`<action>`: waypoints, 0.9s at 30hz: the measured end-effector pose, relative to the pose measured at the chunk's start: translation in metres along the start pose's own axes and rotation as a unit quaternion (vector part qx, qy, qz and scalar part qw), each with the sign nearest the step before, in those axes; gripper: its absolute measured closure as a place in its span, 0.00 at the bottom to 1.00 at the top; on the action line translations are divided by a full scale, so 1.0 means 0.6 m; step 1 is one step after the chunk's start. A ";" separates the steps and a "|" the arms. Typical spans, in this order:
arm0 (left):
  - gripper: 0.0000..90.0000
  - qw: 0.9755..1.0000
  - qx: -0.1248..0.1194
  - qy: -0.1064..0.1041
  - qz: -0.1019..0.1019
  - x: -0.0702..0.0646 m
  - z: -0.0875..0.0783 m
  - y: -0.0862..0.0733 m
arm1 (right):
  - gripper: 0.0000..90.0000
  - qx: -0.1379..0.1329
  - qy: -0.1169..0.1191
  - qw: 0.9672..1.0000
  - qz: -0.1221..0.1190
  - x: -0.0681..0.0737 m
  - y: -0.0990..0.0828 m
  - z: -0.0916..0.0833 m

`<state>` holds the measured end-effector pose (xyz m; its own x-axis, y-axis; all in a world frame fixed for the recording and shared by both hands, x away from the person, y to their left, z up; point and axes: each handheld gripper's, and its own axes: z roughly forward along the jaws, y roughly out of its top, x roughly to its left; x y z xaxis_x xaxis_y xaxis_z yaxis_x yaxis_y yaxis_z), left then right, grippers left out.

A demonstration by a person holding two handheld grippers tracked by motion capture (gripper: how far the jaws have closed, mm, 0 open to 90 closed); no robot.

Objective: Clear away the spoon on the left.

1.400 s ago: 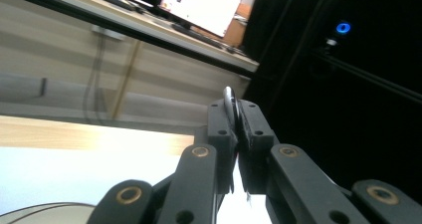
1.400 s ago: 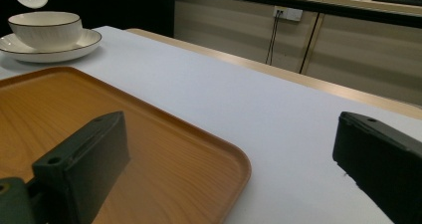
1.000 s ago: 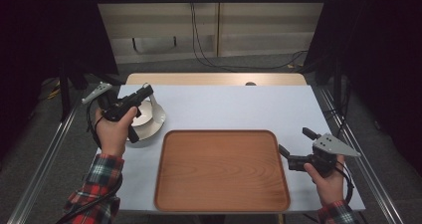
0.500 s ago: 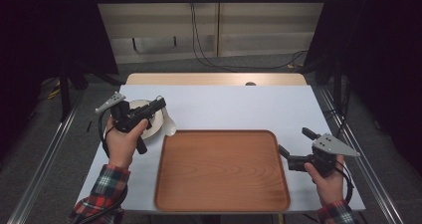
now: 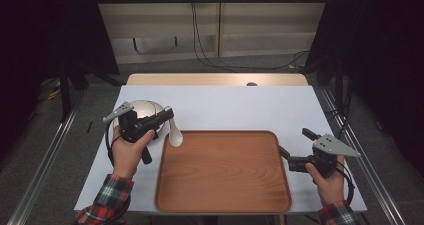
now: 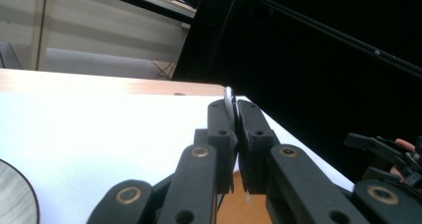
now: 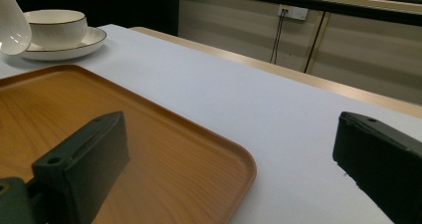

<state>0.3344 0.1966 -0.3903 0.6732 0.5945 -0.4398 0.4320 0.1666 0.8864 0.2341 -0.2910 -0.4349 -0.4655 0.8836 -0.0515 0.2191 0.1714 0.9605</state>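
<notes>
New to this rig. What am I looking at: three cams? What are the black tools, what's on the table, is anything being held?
No robot arm here: a person holds a two-jaw gripper in each hand. One camera looks down from above; the other two ride on the grippers and look along their black jaws. On the white table lie a wooden tray and a bowl on a plate. The left gripper is shut on a white spoon, which hangs at the tray's left edge. The right gripper is open, holding nothing, at the tray's right edge.

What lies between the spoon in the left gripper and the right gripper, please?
The wooden tray, bare, spans the stretch between the spoon and the right gripper in the high view.
</notes>
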 end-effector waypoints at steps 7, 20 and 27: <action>0.95 1.000 0.007 -0.010 -0.006 -0.010 0.005 -0.017 | 0.01 -0.001 0.003 1.000 0.000 -0.001 0.000 -0.001; 0.95 0.999 0.029 -0.026 -0.008 -0.021 0.007 -0.047 | 0.01 0.000 0.008 1.000 -0.001 0.001 0.000 0.002; 0.95 0.998 0.045 -0.033 -0.005 -0.026 0.009 -0.060 | 0.01 0.001 0.007 1.000 -0.001 0.001 0.000 0.002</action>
<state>0.3113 0.1772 -0.4158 0.7053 0.5393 -0.4601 0.4891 0.0996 0.8665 0.2348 -0.2898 -0.4354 -0.4780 0.8769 -0.0500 0.2204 0.1748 0.9596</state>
